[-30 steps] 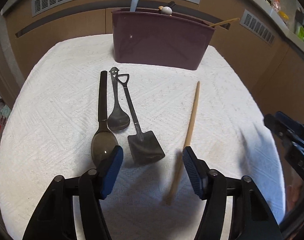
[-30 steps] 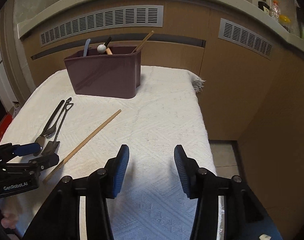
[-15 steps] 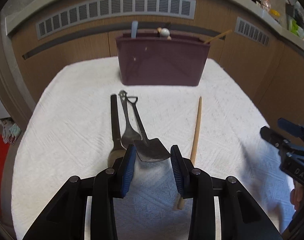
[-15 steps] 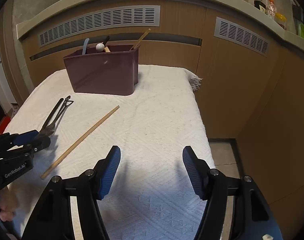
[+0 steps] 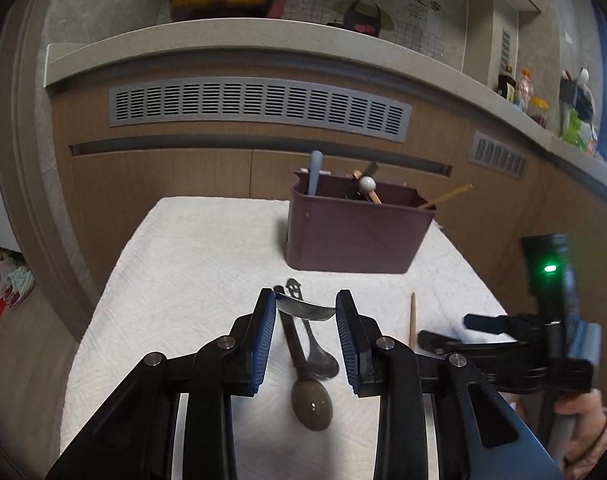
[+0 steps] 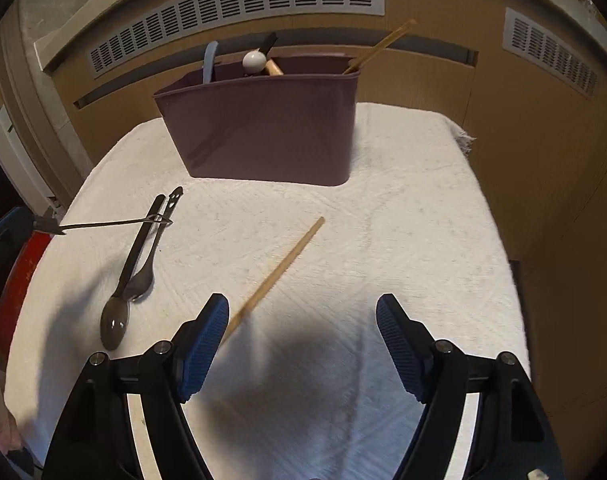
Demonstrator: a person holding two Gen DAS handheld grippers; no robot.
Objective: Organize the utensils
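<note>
My left gripper (image 5: 305, 312) pinches the shovel-shaped metal spoon (image 6: 115, 223) by its flat blade, lifted level above the white textured cloth (image 6: 403, 240), handle toward the maroon plastic holder (image 6: 263, 128). My right gripper (image 6: 303, 320), jaws just widening, stands spread near the slender wooden chopstick (image 6: 287, 260).

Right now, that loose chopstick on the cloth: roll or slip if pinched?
Likely stiff and light: the chopstick is a thin, straight wooden stick. Probably won't roll far; the textured cloth should damp it. It lies flat, so a pinch may slip off.
</note>
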